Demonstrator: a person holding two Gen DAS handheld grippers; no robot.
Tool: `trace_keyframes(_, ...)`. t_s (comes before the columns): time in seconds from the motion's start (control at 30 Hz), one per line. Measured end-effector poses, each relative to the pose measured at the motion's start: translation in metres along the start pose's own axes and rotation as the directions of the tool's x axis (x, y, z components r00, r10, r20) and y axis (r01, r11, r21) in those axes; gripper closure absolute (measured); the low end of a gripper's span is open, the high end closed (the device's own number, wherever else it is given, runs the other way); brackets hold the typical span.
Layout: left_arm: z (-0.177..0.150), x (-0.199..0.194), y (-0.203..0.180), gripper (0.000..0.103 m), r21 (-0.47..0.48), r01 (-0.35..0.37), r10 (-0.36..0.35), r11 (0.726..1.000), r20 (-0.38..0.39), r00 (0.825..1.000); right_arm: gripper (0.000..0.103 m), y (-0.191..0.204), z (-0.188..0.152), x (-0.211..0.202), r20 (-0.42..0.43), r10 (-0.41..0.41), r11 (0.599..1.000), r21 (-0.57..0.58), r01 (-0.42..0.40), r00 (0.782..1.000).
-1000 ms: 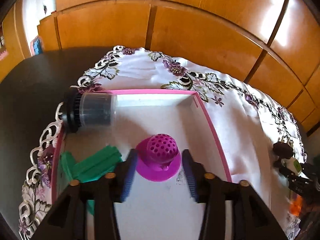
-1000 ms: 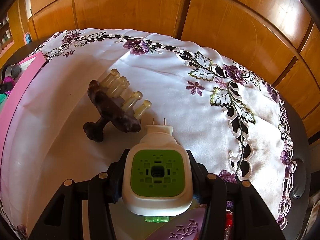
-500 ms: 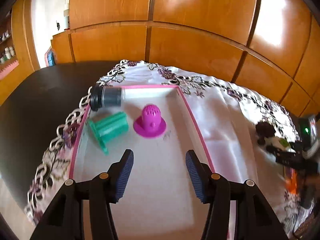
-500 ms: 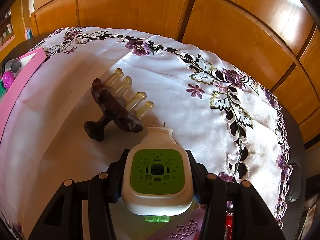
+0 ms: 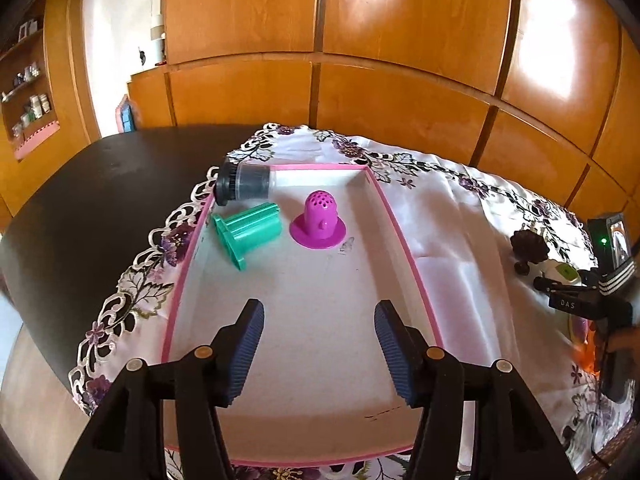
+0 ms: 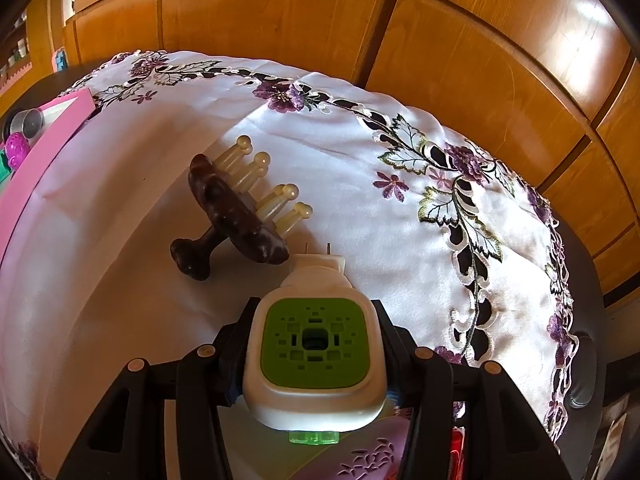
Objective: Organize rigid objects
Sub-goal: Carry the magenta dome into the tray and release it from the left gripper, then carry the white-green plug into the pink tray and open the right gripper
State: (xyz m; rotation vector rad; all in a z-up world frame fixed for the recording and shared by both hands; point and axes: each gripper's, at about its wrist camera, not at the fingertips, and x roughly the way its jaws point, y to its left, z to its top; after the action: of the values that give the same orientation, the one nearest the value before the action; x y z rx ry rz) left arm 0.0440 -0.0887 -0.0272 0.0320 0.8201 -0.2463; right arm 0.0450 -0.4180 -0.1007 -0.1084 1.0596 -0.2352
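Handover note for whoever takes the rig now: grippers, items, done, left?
Left gripper: open, empty, jaws just opening, above the pink tray.
Right gripper: shut on the white-and-green plug-in device, over the tablecloth.
Done: magenta strainer cap, teal piece and dark jar lie in the tray.
Left: the device and the brown massage brush beside it.

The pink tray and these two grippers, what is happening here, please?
A person is sorting small hard objects into the pink tray. The left gripper is empty above the tray, its jaws just opening, after leaving the magenta strainer cap beside the green piece and the dark jar. The right gripper is shut on a white and green plug-in device. A brown massage brush lies on the tablecloth, outside the tray.
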Motion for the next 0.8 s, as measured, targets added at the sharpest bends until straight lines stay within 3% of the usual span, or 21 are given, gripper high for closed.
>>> trace_keyframes(0.3, 0.000, -0.005, 0.009, 0.042, -0.030, 0.001, -0.001, 1.000, 0.004, 1.000, 0.051, 0.001, -0.001, -0.001, 0.007, -0.018, 1.000, 0.007, 0.018, 1.000)
trace_keyframes(0.53, 0.002, -0.019, 0.021, 0.041, -0.043, 0.000, 0.002, 0.999, 0.042, 0.999, 0.051, 0.003, 0.000, -0.016, -0.048, -0.046, 0.999, 0.023, 0.047, 0.998)
trace_keyframes(0.63, 0.000, -0.020, 0.029, 0.041, -0.063, 0.004, -0.002, 0.998, 0.039, 0.999, 0.051, 0.002, -0.003, -0.038, -0.015, -0.043, 0.997, 0.060, 0.044, 0.999)
trace_keyframes(0.8, -0.002, -0.019, 0.042, 0.039, -0.098, 0.001, 0.003, 0.995, 0.034, 0.999, 0.051, 0.015, 0.003, -0.083, 0.084, 0.041, 0.996, 0.077, -0.048, 0.996)
